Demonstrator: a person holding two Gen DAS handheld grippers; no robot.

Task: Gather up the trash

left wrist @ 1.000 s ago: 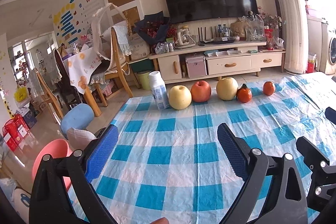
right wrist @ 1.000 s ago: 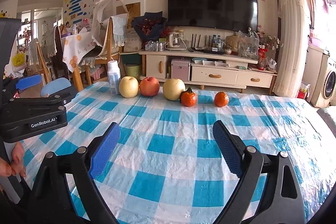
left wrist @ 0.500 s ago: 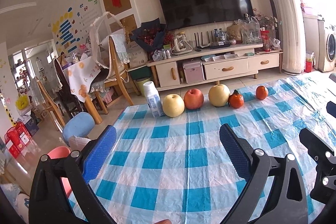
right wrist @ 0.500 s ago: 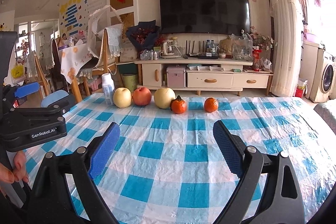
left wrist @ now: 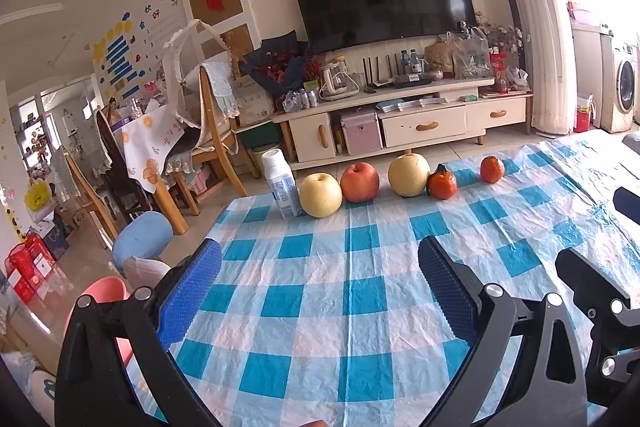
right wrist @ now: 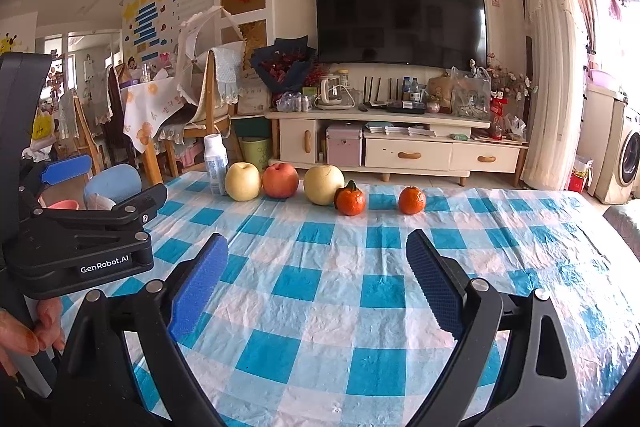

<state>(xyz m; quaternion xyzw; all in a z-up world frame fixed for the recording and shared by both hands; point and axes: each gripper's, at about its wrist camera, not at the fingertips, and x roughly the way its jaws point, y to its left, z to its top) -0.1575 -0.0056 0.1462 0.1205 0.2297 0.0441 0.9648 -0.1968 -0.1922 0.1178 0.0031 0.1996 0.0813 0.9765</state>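
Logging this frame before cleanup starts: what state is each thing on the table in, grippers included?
Left gripper: open, empty.
Right gripper: open, empty.
White bottle: upright, capped.
Yellow apple: whole, beside the bottle.
Red apple: whole.
Tablecloth: spread, wrinkled.

"GenRobot.AI" on left tongs body; bottle print illegible

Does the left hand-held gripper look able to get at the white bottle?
Probably yes: the left hand-held gripper is open, with bare checked tablecloth between it and the white bottle; only the pale apple crowds one side.
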